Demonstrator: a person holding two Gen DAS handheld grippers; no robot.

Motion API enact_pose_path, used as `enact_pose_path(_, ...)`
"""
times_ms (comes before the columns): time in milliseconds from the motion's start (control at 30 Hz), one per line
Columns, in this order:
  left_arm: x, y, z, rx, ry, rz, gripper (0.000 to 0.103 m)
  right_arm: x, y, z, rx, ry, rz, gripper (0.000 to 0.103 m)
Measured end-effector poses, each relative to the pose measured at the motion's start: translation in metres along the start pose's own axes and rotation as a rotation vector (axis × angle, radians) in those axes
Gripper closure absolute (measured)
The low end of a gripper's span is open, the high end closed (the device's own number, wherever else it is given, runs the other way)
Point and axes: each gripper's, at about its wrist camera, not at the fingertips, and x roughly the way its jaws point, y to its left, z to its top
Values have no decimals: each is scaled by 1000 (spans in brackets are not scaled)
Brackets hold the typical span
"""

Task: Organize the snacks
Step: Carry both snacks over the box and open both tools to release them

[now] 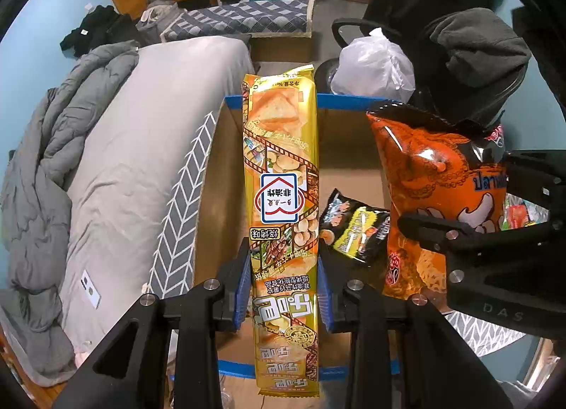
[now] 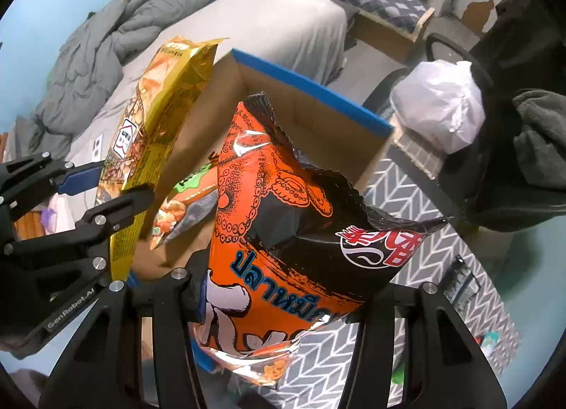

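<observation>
The left claw [image 1: 283,288] is clamped on a long yellow snack pack [image 1: 281,197], held lengthwise above the open cardboard box [image 1: 226,147] with blue-taped rim. Just to its right, the right claw [image 2: 279,303] grips an orange squid snack bag [image 2: 283,232] by its lower part, also over the box. Inside the box lies a dark snack packet [image 1: 353,228]. Beyond, a grey bed [image 1: 141,126] stands left of the box, and a white plastic bag [image 1: 375,66] sits behind it.
</observation>
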Motion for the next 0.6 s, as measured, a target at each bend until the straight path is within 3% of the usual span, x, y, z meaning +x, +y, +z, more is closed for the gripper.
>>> enact_pose_path(367, 12, 15, 0, -28, 34, 22, 68, 21, 15, 22, -15, 39, 42, 50)
enact_pose_path(500, 4, 16, 2, -6, -2, 78, 47, 16, 14, 26, 14, 29, 60, 39)
enact_pose_path(600, -3, 17, 4, 1, -21, 81, 45, 10, 12, 28, 23, 14, 38, 33)
